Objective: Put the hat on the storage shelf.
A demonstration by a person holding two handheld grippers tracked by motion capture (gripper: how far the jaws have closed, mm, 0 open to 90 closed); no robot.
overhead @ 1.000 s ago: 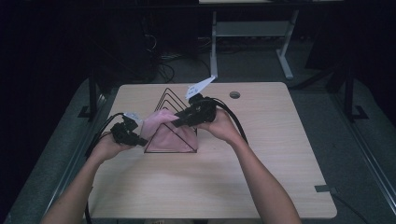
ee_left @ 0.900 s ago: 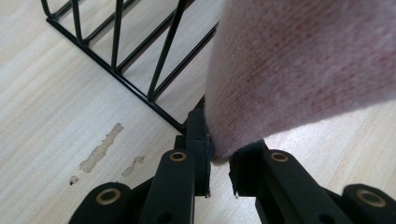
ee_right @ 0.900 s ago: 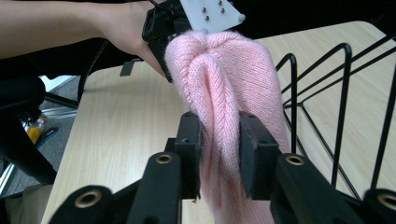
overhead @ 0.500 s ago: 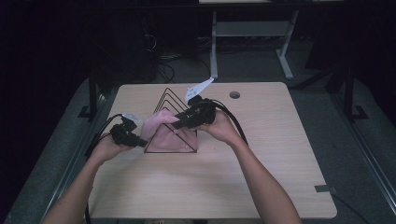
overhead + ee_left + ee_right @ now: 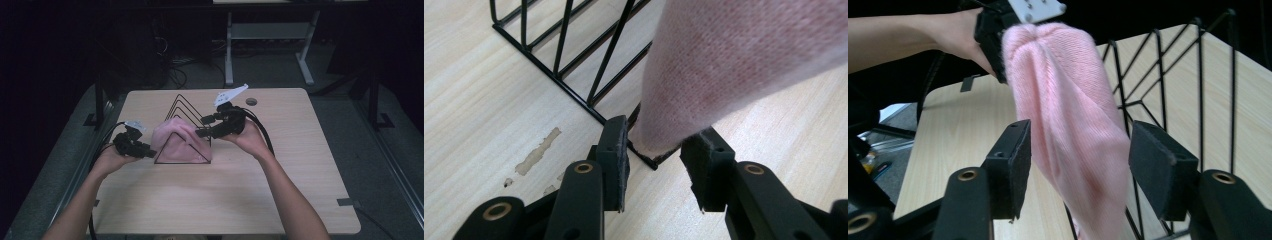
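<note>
right gripper (image 5: 1078, 160) — newly open around cloth (image 5: 1073, 115)

Both forearms reach forward, each hand gripping a hand-held gripper: the left hand-held gripper (image 5: 148, 153) and right hand-held gripper (image 5: 200, 127) have parted jaws.

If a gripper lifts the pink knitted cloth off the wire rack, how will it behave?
The pink knitted cloth is probably floppy: it drapes over the black wire rack and hangs in folds. It looks light. The knit may snag on the wires, and the rack might shift along.
</note>
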